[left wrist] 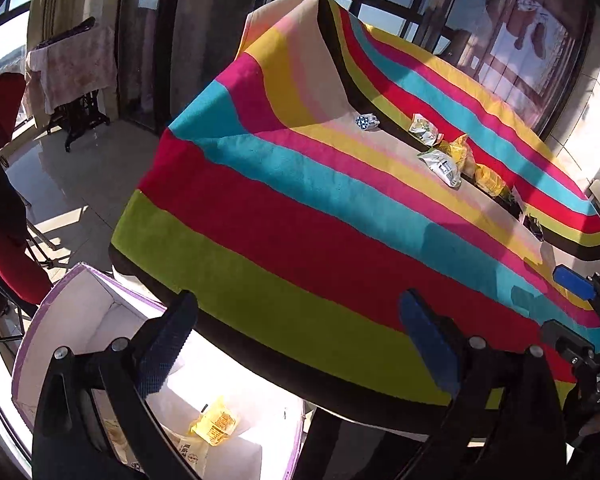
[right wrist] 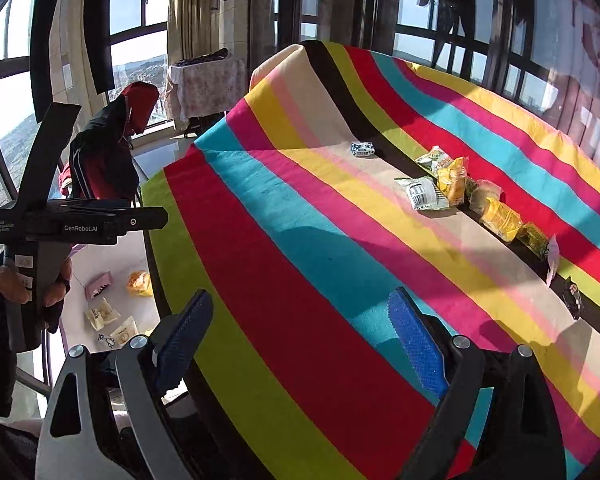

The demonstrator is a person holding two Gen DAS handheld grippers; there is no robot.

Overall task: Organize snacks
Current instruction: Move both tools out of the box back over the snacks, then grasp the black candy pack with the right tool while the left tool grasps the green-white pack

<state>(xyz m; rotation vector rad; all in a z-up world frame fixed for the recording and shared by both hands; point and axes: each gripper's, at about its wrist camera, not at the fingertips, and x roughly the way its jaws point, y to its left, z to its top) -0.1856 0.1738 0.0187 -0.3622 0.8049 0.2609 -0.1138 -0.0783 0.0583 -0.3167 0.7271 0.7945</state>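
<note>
Since both left gripper and right gripper are released and empty, watch the overlapping snack packets; you may grab two, or drag the striped cloth

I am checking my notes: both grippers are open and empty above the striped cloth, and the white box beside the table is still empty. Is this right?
Not quite. The white box is not empty: the left wrist view shows a yellow snack packet inside it. The rest holds: the left gripper and right gripper are open and empty above the striped cloth.
</note>
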